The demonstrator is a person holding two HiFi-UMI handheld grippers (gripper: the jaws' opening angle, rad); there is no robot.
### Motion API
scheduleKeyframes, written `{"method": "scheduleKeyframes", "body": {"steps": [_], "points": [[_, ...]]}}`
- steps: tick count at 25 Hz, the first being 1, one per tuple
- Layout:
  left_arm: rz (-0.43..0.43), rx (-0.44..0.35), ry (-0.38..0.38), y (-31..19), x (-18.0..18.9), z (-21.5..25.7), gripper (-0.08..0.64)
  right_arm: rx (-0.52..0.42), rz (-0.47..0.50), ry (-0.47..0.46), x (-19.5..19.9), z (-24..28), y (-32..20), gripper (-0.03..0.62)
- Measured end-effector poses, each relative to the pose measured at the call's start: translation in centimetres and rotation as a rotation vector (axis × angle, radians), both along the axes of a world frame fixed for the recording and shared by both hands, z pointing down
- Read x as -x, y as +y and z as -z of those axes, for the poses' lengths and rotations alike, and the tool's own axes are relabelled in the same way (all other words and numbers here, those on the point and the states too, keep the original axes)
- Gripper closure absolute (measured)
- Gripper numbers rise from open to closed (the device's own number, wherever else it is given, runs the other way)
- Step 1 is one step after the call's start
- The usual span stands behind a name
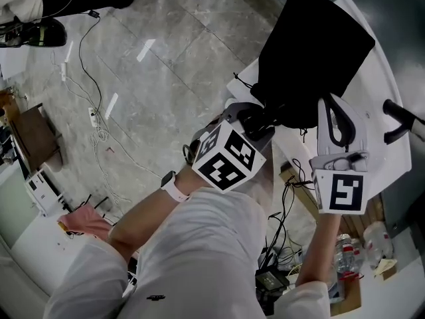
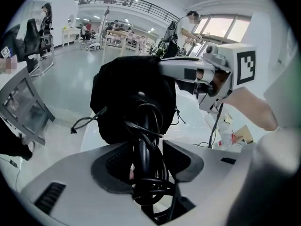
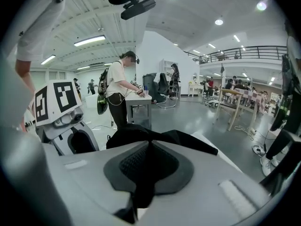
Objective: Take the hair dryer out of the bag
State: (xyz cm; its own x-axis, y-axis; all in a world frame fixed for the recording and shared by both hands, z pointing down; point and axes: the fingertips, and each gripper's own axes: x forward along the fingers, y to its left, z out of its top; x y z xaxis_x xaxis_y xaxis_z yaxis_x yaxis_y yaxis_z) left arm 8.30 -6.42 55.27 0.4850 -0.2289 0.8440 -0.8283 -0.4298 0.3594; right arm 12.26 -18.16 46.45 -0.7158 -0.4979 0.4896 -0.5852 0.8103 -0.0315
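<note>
Fabric of the black bag [image 1: 312, 52] is pinched between the right gripper's [image 3: 149, 166] jaws, which are closed nearly flat on an edge of the cloth. In the head view this gripper [image 1: 330, 105] reaches in from the right, and its marker cube faces the camera. The bag lies slumped on the white table [image 1: 382, 78], with its mouth turned toward the person.

The left gripper [image 2: 148, 157] comes in from the left of the bag's mouth and points steeply down. Its jaws stand wide and are clamped on the hair dryer [image 2: 146, 135]. The part between the pads looks like the handle, though the black cord [image 2: 149, 192] looped around it makes this hard to confirm. That corded part sticks out of the bag's opening toward the gripper, while the rest of the dryer is hidden inside the dark fabric. A thin drawstring [image 2: 87, 120] trails from the bag's left side.
</note>
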Motion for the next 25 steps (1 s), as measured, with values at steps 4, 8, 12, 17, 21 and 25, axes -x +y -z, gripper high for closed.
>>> {"method": "scheduleKeyframes", "body": {"steps": [4,8,12,17,21,25], "points": [[0.049,0.025,0.066,1.5,-0.2,1.2,0.359,-0.001,-0.006,0.015,-0.6,0.5,1.8,0.566],[0.102,0.064,0.153,2.2,0.2,1.7,0.360,-0.002,-0.004,0.028,-0.3,0.6,2.7,0.565],[0.131,0.105,0.227,3.5,-0.3,2.1,0.360,-0.010,-0.021,0.046,-0.6,0.8,3.2,0.566],[0.145,0.127,0.294,5.0,-0.7,3.4,0.360,-0.022,-0.032,0.053,-0.6,1.2,3.6,0.566],[0.136,0.123,0.318,6.2,-0.9,4.8,0.359,-0.023,-0.048,0.074,-0.3,1.7,3.8,0.565],[0.126,0.120,0.315,6.9,-0.8,5.5,0.360,0.005,-0.039,0.104,-0.2,1.6,3.2,0.565]]}}
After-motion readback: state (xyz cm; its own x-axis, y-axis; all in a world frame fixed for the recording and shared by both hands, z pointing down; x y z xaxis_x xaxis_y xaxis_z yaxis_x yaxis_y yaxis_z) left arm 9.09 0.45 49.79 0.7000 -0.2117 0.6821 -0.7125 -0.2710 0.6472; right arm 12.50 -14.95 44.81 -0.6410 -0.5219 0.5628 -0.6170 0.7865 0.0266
